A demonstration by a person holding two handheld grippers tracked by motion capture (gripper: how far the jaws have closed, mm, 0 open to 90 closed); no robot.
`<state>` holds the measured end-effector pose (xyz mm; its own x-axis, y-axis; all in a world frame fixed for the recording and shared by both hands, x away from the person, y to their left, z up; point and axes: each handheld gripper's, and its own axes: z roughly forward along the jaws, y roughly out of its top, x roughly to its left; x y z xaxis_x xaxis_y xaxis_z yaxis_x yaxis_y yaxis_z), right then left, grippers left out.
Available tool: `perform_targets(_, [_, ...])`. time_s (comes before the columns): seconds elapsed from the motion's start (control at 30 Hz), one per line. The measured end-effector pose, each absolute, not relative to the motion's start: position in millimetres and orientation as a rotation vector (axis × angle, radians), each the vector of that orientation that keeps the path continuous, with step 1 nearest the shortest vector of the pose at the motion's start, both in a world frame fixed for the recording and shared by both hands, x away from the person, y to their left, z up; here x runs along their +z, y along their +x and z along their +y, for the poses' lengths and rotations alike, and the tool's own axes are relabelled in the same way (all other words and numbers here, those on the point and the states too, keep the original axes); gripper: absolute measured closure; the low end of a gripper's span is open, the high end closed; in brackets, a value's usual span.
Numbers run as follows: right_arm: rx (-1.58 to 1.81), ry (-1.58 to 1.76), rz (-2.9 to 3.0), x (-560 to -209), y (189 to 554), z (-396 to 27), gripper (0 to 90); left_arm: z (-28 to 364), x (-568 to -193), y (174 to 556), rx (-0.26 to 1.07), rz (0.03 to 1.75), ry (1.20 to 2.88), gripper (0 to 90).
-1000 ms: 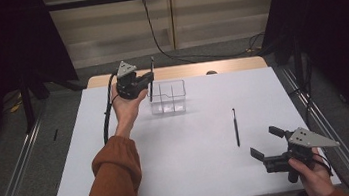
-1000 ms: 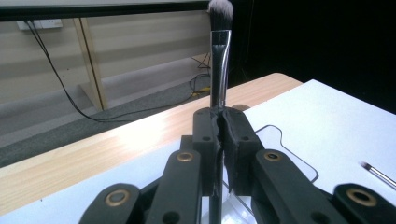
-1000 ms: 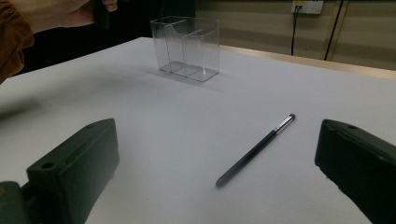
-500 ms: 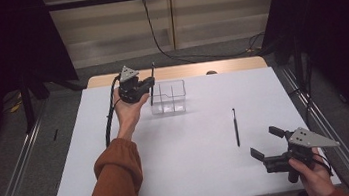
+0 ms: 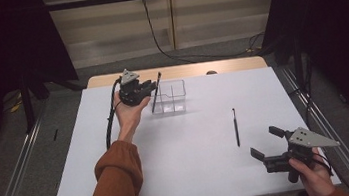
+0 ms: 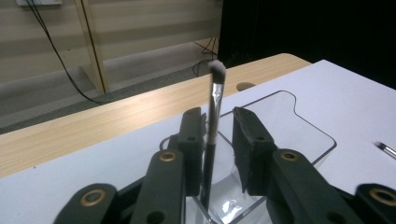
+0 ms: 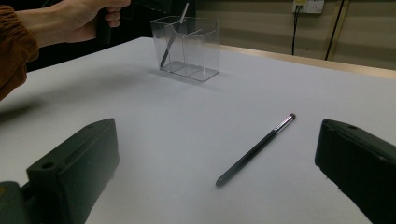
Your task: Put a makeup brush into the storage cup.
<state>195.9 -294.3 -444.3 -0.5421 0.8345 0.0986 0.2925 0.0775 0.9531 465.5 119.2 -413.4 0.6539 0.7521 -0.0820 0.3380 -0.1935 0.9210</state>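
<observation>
My left gripper (image 5: 149, 86) hovers at the left side of a clear plastic organizer (image 5: 174, 98) at the far middle of the table. A thin makeup brush (image 5: 156, 93) stands with its lower end in the organizer's left compartment, bristles up. In the left gripper view the brush (image 6: 213, 122) leans beside one pad while the other pad stands apart; the jaws of this gripper (image 6: 217, 116) have just been opening. My right gripper (image 5: 266, 141) rests open at the front right. A dark slim brush (image 5: 235, 127) lies flat on the table beyond it, also between the jaws in the right gripper view (image 7: 256, 150).
A white sheet (image 5: 197, 176) covers the table, with a wooden strip (image 5: 239, 64) along its far edge. Dark curtains stand on both sides and a cable (image 5: 154, 30) runs across the floor behind. The person's sleeve (image 5: 115, 186) lies over the front left.
The left gripper's jaws have parted and no longer squeeze the brush, which now leans in the organizer. The right hand has kept still.
</observation>
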Motion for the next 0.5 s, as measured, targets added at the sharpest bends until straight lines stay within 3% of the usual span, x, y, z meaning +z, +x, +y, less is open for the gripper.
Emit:
perform_targets(0.2, [1.475, 1.104, 1.884, -444.3, 195.8, -293.8, 0.0, 123.8, -410.2, 461.2, 0.473, 0.871, 1.766, 62.1])
perform_targets(0.33, [1.475, 1.110, 1.881, -444.6, 196.5, -293.8, 0.0, 125.9, -410.6, 457.3, 0.456, 0.884, 1.751, 41.5])
perform_targets(0.5, [1.475, 1.109, 1.882, -444.5, 196.6, -293.4, 0.0, 129.3, -405.6, 453.0, 0.454, 0.885, 1.746, 25.5])
